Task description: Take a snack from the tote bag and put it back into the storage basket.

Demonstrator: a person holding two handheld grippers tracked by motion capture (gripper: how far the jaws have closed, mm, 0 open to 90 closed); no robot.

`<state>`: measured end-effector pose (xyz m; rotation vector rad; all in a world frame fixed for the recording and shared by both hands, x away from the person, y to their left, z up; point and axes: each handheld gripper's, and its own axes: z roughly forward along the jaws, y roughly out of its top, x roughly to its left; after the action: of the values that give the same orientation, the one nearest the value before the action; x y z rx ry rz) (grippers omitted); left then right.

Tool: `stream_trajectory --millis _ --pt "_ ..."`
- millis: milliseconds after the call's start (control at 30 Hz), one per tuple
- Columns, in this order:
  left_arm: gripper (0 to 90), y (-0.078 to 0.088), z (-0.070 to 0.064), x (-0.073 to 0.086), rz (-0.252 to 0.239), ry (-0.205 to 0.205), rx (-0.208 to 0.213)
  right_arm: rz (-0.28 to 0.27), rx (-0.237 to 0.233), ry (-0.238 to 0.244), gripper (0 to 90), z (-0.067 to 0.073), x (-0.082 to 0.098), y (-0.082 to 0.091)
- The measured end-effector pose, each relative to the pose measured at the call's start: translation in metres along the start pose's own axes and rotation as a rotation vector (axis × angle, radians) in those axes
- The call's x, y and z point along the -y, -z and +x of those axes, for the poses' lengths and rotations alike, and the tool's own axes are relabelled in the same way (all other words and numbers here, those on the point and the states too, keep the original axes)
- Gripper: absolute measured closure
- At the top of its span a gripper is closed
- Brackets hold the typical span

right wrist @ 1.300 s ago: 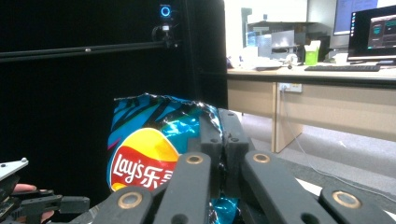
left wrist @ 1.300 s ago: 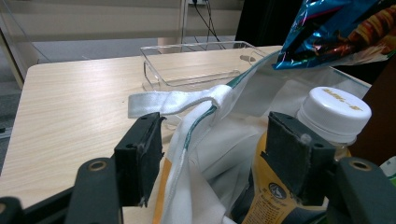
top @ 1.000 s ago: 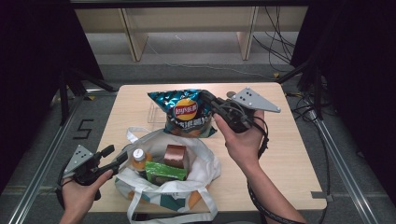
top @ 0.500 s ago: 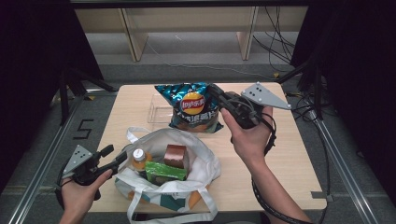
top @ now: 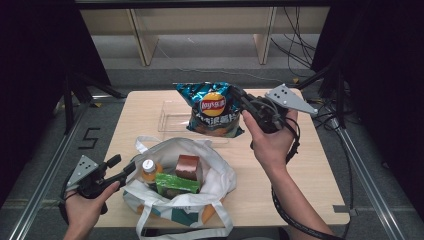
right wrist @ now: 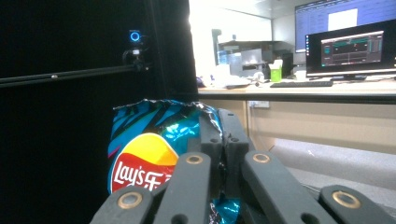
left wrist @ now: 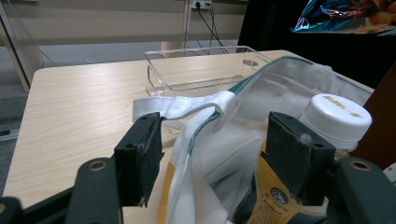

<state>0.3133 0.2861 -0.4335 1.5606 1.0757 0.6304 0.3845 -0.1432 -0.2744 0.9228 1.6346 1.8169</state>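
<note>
Nearest, the left gripper sits at the edge of the white bag, its jaws spread wide around the rim and a strap without pinching either. I'd guess it is there to keep the mouth of the bag open and steady. Inside stand a bottle with a white cap, a green box and a brown carton, packed close together, so the bag is partly unloaded or partly filled; I can't say which.

Farther out, the right gripper has its jaws shut on the upper edge of the chip bag, which hangs in the air above the clear tray. Gripping the crimped seam looks sensible to me: it spares the chips from being crushed. The tray lies empty just beyond the bag, likely where the chips are going.

All this rests on a pale wooden table, bare at its right side. Dark curtains close in left and right, cables trail on the grey floor, and beyond stand shelf legs, with a desk with lit monitors across the room.
</note>
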Motion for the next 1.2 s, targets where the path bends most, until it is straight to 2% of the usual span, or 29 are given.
stream_trajectory --millis 200,233,300,400,633,667,867,1067,1200 --pt "35.0 0.000 0.000 0.000 -0.009 0.003 0.000 0.004 0.024 0.003 90.0 -0.002 0.001 -0.001" --pt "34.8 -0.001 0.000 0.000 -0.032 0.009 0.007 0.002 0.021 0.002 90.0 -0.003 0.002 -0.001" --pt "34.6 0.000 0.000 0.000 -0.024 0.011 0.003 0.009 0.035 -0.003 90.0 -0.003 0.002 -0.001" --pt "34.7 0.000 0.000 0.000 -0.028 0.017 0.005 -0.004 0.038 0.013 90.0 -0.005 0.003 -0.003" --pt "34.7 0.000 0.001 0.000 -0.029 0.016 0.001 -0.010 0.057 -0.002 90.0 -0.008 0.000 -0.002" --pt "34.7 0.001 0.000 0.000 -0.030 0.015 0.001 -0.011 0.062 0.009 90.0 -0.009 -0.001 -0.002" --pt "34.7 0.001 0.000 0.000 -0.020 0.011 -0.006 -0.014 0.075 0.003 90.0 -0.012 -0.001 -0.005" --pt "34.7 0.000 0.001 0.000 -0.034 0.013 -0.004 -0.006 0.085 -0.008 90.0 -0.015 0.003 -0.010" --pt "34.7 0.000 0.002 0.001 -0.048 0.017 -0.007 -0.007 0.100 0.008 90.0 -0.017 0.005 -0.014"
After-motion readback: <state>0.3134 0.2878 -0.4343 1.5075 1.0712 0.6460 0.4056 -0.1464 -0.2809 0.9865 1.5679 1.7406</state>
